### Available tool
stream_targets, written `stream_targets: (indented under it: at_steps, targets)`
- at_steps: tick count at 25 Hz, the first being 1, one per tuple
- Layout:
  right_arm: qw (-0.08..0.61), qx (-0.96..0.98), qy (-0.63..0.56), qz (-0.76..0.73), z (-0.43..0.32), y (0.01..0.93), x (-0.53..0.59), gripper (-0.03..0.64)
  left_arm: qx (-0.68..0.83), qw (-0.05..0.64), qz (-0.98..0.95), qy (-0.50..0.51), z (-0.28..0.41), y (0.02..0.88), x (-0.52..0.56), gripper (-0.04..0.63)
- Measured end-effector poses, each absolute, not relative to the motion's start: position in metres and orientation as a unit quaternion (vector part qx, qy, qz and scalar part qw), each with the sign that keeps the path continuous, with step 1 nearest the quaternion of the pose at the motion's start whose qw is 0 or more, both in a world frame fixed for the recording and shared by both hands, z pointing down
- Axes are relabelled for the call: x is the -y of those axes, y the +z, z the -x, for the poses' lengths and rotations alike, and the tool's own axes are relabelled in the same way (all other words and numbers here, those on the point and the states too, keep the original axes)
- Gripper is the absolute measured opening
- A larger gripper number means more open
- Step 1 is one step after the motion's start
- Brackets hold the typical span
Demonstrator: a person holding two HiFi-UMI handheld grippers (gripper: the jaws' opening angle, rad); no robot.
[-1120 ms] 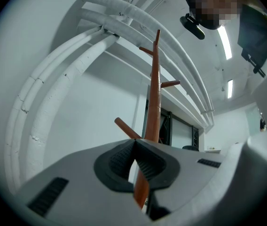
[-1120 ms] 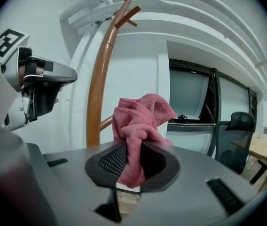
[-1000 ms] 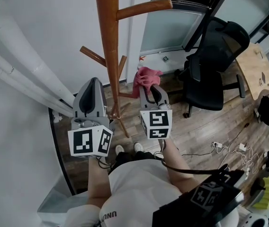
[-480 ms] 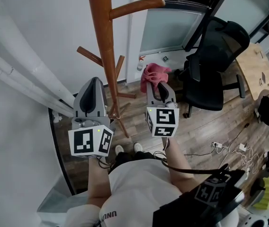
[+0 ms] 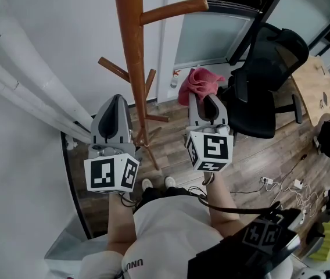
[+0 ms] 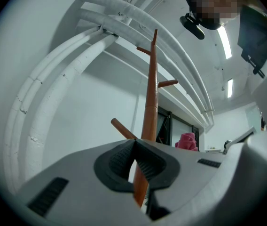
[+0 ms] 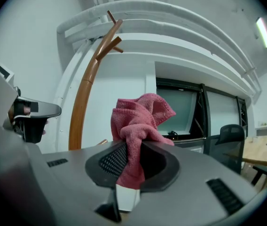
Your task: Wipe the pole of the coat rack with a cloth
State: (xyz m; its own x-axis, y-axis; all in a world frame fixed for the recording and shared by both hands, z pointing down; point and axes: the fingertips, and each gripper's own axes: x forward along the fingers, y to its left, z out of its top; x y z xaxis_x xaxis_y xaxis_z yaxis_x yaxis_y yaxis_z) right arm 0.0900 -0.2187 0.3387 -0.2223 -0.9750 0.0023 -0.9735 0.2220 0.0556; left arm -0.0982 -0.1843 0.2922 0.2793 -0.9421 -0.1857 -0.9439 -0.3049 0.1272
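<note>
The brown wooden coat rack pole [image 5: 131, 34] rises at the centre left, with pegs [image 5: 174, 10] sticking out to the right. My left gripper [image 5: 117, 99] is just left of the pole, jaws together and empty. In the left gripper view the pole [image 6: 151, 93] stands beyond that gripper [image 6: 134, 142]. My right gripper [image 5: 203, 97] is to the right of the pole and apart from it, shut on a bunched pink cloth [image 5: 197, 81]. In the right gripper view the cloth [image 7: 140, 119] sticks up from the gripper [image 7: 132, 145], with the pole [image 7: 84, 107] off to the left.
A black office chair [image 5: 264, 80] stands close on the right of the right gripper. White pipes [image 5: 14, 80] run along the wall at left. A wooden table [image 5: 313, 83] and floor cables [image 5: 281, 182] lie further right. The rack's splayed feet [image 5: 150, 150] rest on the wood floor.
My right gripper has carried the pink cloth to the right, away from the pole and toward the chair. The left gripper has stayed where it was.
</note>
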Motion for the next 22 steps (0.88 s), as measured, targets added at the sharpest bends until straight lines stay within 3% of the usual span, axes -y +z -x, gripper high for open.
stream_targets:
  at_steps: [22]
  targets:
    - [-0.020, 0.779, -0.070, -0.623, -0.089, 0.290, 0.207, 0.072, -0.589, 0.010, 0.801, 0.110, 0.098, 0.289, 0.186, 0.014]
